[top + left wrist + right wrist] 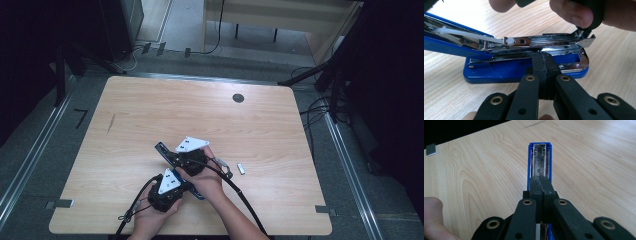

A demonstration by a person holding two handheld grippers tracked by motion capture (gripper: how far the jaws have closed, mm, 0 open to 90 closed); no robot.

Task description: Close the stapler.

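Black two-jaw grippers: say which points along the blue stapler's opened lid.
The right gripper: its shut jaws run lengthwise over the stapler's lid; the left gripper faces the base side-on.

Both grippers point(543, 65) point(541, 185) closed — side by side

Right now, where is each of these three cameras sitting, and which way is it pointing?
High view: above the table's near edge, facing forward and down on the light wooden table; both forearms and hands show.
Left gripper view: on the left tool, looking low along shut black jaws at the opened blue metal stapler; fingers of the other hand show above.
Right gripper view: on the right tool, looking down along the stapler's blue cover; a fingertip shows.
All three share the stapler.
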